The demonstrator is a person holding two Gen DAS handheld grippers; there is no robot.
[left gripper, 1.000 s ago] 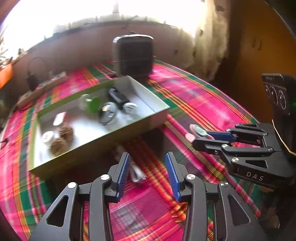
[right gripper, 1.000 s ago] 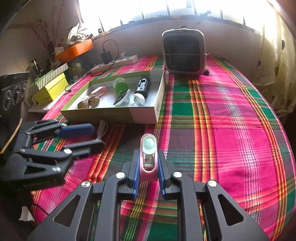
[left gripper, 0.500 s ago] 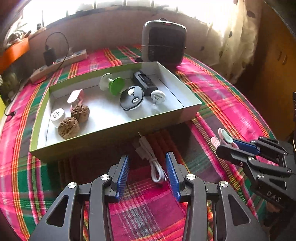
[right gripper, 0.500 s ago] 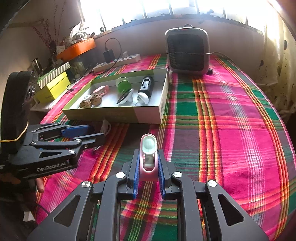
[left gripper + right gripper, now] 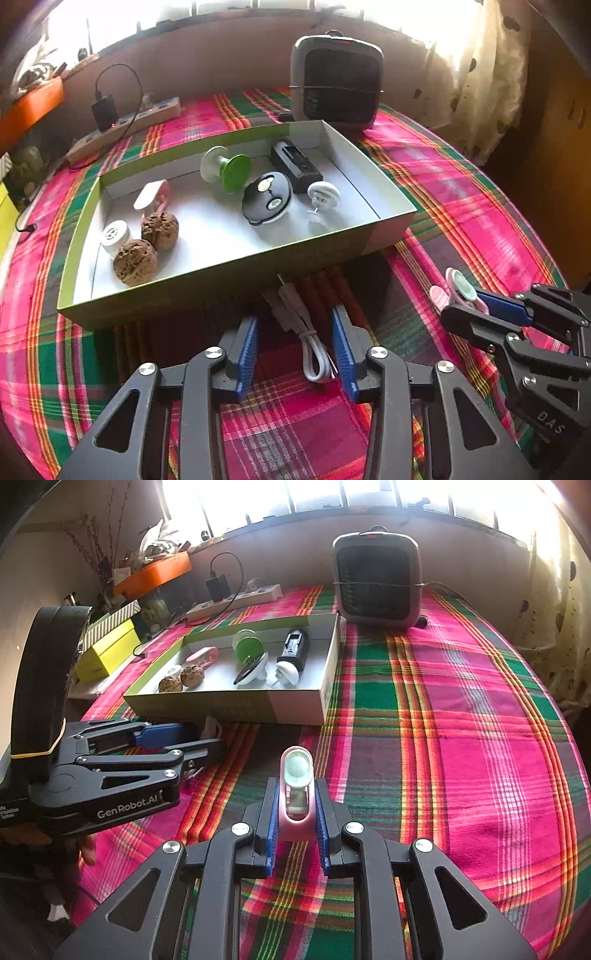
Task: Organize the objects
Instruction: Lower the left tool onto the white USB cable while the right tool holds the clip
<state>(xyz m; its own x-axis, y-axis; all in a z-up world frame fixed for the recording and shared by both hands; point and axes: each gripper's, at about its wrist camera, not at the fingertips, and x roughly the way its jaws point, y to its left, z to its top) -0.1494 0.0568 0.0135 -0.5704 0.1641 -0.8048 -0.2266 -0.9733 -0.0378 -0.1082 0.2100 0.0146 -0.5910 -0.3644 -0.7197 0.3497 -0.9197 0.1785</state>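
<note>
A green-edged box (image 5: 229, 266) (image 5: 295, 709) on the plaid cloth holds two walnuts (image 5: 147, 243), a green-and-white spool (image 5: 225, 170), a black round lid (image 5: 267, 197), a black rectangular device (image 5: 295, 166) and small white pieces. My left gripper (image 5: 295, 350) is open, its fingers on either side of a white coiled cable (image 5: 306, 339) lying in front of the box. My right gripper (image 5: 295, 812) is shut on a pink clip with a mint-green pad (image 5: 296, 782) (image 5: 458, 291), held above the cloth to the right of the box.
A grey fan heater (image 5: 336, 81) (image 5: 376, 576) stands behind the box. A power strip with a plugged charger (image 5: 125, 118) (image 5: 236, 594) lies at the back left. A yellow box (image 5: 110, 646) and an orange tray (image 5: 155, 568) are at the far left.
My left gripper has drawn back and risen, so the whole box and the cable now show between its fingers. The right gripper keeps hold of the pink clip, almost still.
</note>
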